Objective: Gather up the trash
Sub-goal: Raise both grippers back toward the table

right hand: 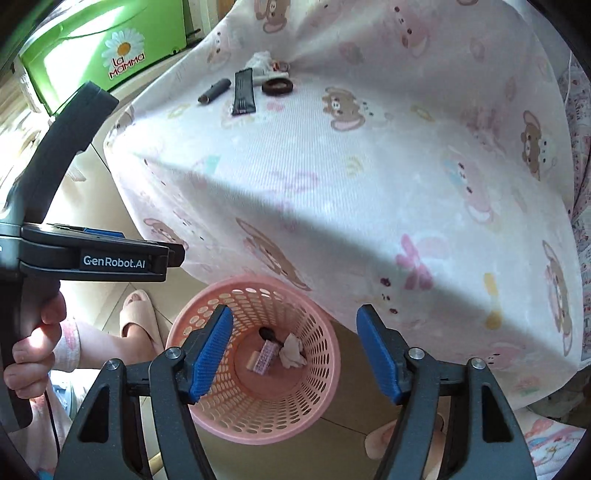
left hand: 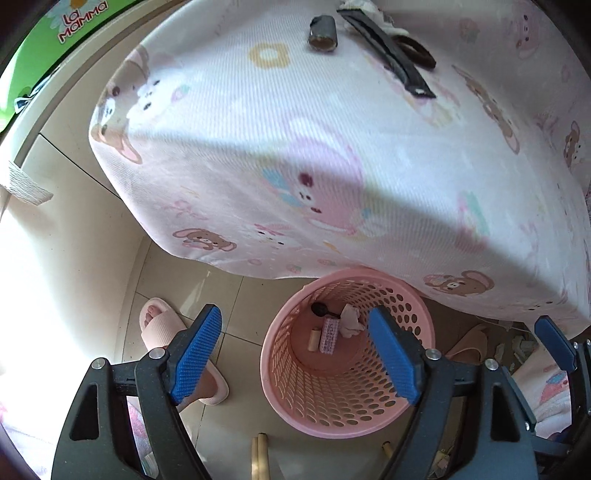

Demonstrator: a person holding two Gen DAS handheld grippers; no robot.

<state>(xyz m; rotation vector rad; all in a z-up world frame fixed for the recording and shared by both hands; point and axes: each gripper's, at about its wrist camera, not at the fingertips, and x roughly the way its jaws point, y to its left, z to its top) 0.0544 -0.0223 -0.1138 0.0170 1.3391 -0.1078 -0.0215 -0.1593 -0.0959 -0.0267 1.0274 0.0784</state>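
A pink perforated basket [left hand: 306, 406] [right hand: 317, 391] stands on the floor at the bed's corner. Inside lie a crumpled tissue [left hand: 350, 320] [right hand: 291, 350], a pink patterned wrapper [left hand: 328, 336] [right hand: 266, 357], a small beige roll [left hand: 314, 339] and a dark spoon-like item [left hand: 318, 309]. My left gripper [left hand: 299, 354] is open and empty above the basket. My right gripper [right hand: 295, 354] is open and empty above it too. On the bed lie a dark tube [left hand: 323, 33] [right hand: 214, 92], a black flat packet [left hand: 388, 51] [right hand: 243, 92], a brown ring [right hand: 277, 86] and white crumpled paper [right hand: 260, 59].
The bed [left hand: 332, 166] with a pink cartoon sheet fills most of both views. A green box [right hand: 110, 40] stands beyond it. The person's slippered feet [left hand: 166, 328] stand on the tiled floor left of the basket. The left gripper's body [right hand: 92, 254] shows at left in the right wrist view.
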